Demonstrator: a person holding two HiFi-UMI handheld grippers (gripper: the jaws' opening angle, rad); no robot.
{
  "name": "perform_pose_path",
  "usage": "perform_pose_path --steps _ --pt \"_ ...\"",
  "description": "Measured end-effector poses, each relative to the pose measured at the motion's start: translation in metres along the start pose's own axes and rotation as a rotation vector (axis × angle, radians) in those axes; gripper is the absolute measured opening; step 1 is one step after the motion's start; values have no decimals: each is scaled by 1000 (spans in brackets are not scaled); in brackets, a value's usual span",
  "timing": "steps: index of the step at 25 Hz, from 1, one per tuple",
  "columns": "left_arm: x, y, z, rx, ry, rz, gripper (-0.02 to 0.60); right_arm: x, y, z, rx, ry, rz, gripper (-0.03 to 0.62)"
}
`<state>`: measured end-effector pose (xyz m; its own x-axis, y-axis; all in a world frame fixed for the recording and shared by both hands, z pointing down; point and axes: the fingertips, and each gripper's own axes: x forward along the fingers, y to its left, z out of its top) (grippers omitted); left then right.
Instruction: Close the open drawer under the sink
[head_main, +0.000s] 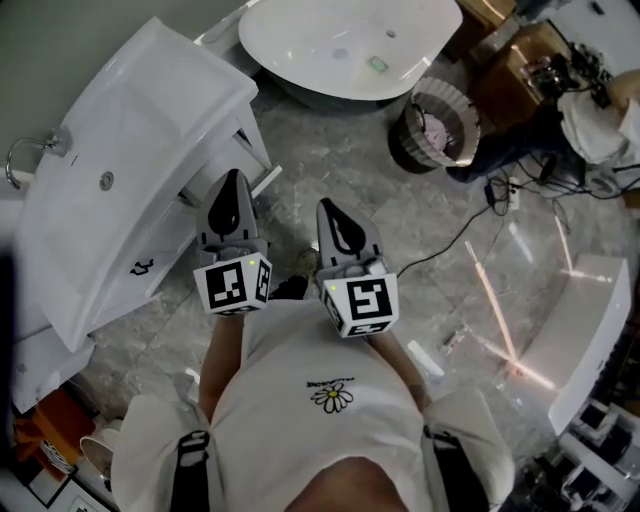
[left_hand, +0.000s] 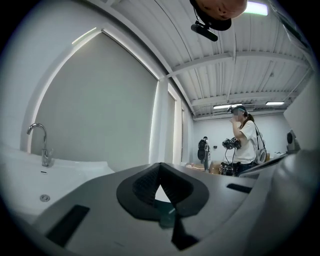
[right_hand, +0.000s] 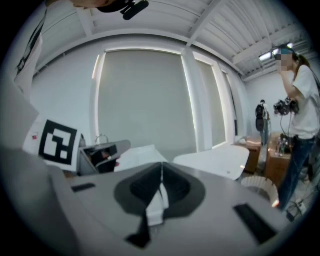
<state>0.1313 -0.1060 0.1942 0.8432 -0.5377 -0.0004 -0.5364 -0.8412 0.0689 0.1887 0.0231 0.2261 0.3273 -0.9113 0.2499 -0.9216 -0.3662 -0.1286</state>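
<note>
While the left gripper (head_main: 234, 180) and right gripper (head_main: 330, 210) hang near the sink (head_main: 150, 120), both are empty; jaws together. A person (left_hand: 245, 142) stands beyond.

Mock bathroom set up inside an industrial test hall, not a real home. A white sink (head_main: 110, 190) with a chrome faucet (left_hand: 40, 137), a freestanding bathtub (head_main: 350, 40) and a ribbed bin (head_main: 435, 125) stood on a marble-look floor (head_main: 400, 220). Cables (head_main: 470, 235) trailed loose, gear sat on a wooden bench (head_main: 525, 70), the ribbed metal ceiling (left_hand: 240, 55) carried tube lights (left_hand: 225, 106), and another person (left_hand: 246, 142) held recording kit.
</note>
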Motion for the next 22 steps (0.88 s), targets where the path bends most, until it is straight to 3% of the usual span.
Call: perform_pose_path --steps 9,17,22 --pt "-14 5 30 43 -48 242 21 11 -28 23 0 -31 159 29" --pt "-37 -12 37 97 -73 423 21 22 -42 46 -67 -82 326 29" --pt "-61 -18 48 118 -105 564 21 25 -39 42 -117 -59 452 29"
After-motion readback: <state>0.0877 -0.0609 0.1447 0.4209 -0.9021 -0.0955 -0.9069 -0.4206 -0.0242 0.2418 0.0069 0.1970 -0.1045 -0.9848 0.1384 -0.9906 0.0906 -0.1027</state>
